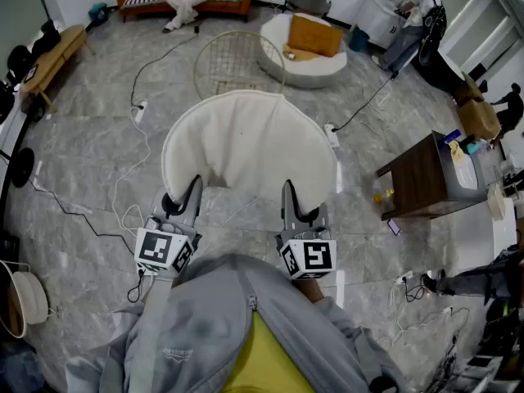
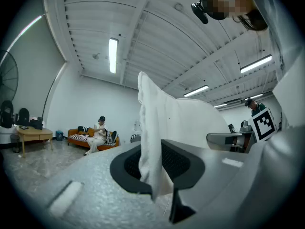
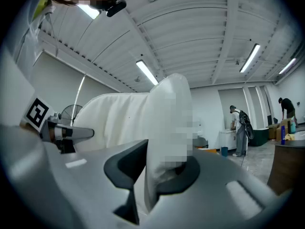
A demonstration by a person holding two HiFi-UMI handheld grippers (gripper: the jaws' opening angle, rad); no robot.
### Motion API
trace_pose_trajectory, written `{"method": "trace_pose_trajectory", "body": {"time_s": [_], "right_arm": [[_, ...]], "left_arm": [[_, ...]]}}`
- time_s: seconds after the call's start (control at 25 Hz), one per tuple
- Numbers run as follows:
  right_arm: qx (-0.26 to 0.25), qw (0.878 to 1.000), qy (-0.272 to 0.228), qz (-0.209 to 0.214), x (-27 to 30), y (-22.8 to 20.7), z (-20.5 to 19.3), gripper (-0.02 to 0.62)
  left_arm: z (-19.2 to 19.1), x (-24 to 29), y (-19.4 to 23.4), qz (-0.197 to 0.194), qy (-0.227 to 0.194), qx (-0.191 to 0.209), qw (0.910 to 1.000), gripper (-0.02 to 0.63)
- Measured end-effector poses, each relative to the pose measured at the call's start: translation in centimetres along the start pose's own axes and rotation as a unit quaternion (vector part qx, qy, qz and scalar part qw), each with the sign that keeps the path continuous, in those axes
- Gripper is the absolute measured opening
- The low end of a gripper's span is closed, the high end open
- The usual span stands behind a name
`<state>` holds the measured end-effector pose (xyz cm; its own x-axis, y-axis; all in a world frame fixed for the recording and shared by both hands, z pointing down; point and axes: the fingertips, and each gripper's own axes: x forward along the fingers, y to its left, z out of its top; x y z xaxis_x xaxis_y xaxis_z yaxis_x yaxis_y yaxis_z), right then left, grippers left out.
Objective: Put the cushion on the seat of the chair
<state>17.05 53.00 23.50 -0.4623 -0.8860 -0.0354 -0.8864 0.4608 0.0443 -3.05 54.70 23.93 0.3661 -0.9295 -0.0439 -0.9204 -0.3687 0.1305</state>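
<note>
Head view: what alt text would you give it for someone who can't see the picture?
Seen from above, a person holds a big white round cushion by its near edge, with the left gripper and right gripper each clamped on it. Beyond it, on the grey stone floor, stands a round gold wire chair.
</note>
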Motion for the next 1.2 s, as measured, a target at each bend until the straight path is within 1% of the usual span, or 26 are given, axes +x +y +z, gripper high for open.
{"method": "trace_pose_trajectory", "body": {"time_s": [0.24, 0.4, 0.52, 0.6, 0.8, 0.96, 1.2], "right_arm": [[0.004, 1.0, 0.0, -0.001, 0.4, -3.4, -1.3, 0.057], [0.011, 1.0, -0.002, -0.002, 1.5, -5.4, -1.5, 0.057], [0.019, 1.0, -0.012, 0.001, 3.3, -6.5, -1.3, 0.064], [0.016, 1.0, -0.019, 0.002, 4.8, -7.2, -1.0, 0.066], [0.005, 1.0, -0.028, -0.001, 9.6, -8.9, -0.4, 0.068], [0.004, 0.999, -0.03, -0.011, 14.0, -10.3, -0.9, 0.069], [0.005, 0.999, -0.03, -0.018, 23.0, -12.5, -1.7, 0.069]], "left_arm": [[-1.5, 3.1, -1.7, 0.0, -0.007, 0.011, 0.9999, 0.06], [-1.4, 5.4, -2.1, 0.0, -0.004, 0.02, 0.9998, 0.06], [-0.8, 7.2, -1.5, -0.001, -0.01, 0.031, 0.9995, 0.06], [-0.3, 8.7, -0.9, -0.002, -0.014, 0.038, 0.9992, 0.06], [0.5, 13.5, 1.5, -0.002, -0.02, 0.043, 0.9989, 0.06], [0.4, 18.2, 4.3, -0.009, -0.025, 0.041, 0.9988, 0.06], [0.1, 26.1, 9.9, -0.016, -0.027, 0.038, 0.9988, 0.06]]}}
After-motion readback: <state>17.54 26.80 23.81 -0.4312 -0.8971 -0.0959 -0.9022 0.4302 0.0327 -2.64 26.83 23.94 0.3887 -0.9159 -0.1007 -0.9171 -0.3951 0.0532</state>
